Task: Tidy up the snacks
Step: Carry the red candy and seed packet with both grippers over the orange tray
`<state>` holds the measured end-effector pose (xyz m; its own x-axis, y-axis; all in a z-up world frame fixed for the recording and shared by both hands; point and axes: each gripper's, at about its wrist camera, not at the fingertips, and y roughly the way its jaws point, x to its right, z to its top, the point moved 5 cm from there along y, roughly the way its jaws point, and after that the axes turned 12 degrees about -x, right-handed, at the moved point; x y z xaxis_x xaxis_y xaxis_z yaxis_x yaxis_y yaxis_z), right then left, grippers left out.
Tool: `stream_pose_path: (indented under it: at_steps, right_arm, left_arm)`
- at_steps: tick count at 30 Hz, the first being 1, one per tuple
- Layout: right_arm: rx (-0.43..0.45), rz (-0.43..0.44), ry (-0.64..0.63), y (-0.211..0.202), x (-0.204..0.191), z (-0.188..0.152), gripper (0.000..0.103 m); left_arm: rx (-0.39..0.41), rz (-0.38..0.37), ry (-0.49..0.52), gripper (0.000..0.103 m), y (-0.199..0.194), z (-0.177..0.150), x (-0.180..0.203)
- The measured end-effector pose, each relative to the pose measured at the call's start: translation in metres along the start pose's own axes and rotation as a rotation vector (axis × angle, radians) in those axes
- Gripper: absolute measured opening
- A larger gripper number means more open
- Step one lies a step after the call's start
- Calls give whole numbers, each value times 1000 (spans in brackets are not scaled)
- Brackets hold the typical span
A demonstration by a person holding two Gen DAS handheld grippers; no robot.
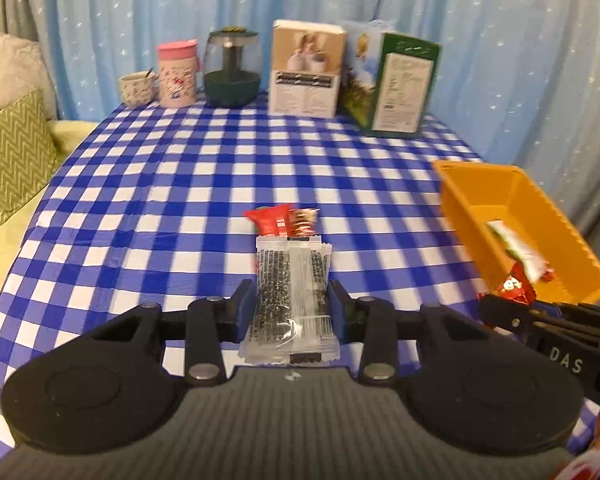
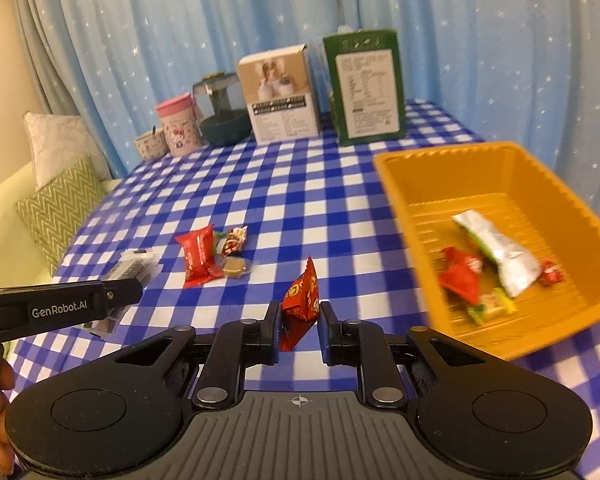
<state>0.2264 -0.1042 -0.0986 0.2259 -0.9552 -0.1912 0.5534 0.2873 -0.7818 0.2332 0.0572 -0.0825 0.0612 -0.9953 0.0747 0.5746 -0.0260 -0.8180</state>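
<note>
My left gripper (image 1: 291,294) is shut on a clear packet of dark sesame snack (image 1: 290,300), held above the checked tablecloth. Beyond it on the cloth lie a red packet (image 1: 270,220) and a red-brown candy (image 1: 303,222). My right gripper (image 2: 299,314) is shut on a small red packet (image 2: 300,302), also off the table. An orange bin (image 2: 400,184) stands to its right, holding a silver-green packet (image 2: 500,252), a red packet (image 2: 460,276) and a small red candy (image 2: 552,274). The right wrist view also shows a tan cake in clear wrap (image 2: 236,268) on the cloth.
Along the table's back edge stand a small cup (image 1: 136,88), a pink tumbler (image 1: 177,74), a dark glass jar (image 1: 231,68), a white box (image 1: 306,68) and a green box (image 1: 404,88). Cushions (image 1: 12,152) lie beside the table on the left. A star-print curtain hangs behind.
</note>
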Motion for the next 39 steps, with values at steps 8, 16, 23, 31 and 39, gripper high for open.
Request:
stream_pose_path:
  at_steps: [8,16,23,31,39]
  right_arm:
    - [50,-54,46,-52,39,-4,19]
    - [80,-122,119,-88,92,-4,19]
    - [72,-157,166,-99,129,-2,19]
    - [72,-164,175,-94,152,9,19]
    - [75,-171,205,-86,178,17,19]
  left_arm:
    - [22,-80,80,35,-28,-7,65]
    - [21,-167,148,35,-33,-7,129]
    - [16,-197,195,35,-27,-3,168]
    - [7,-216,223,35,-15,3,198]
    - [-9,-227,239,35,6,14,218]
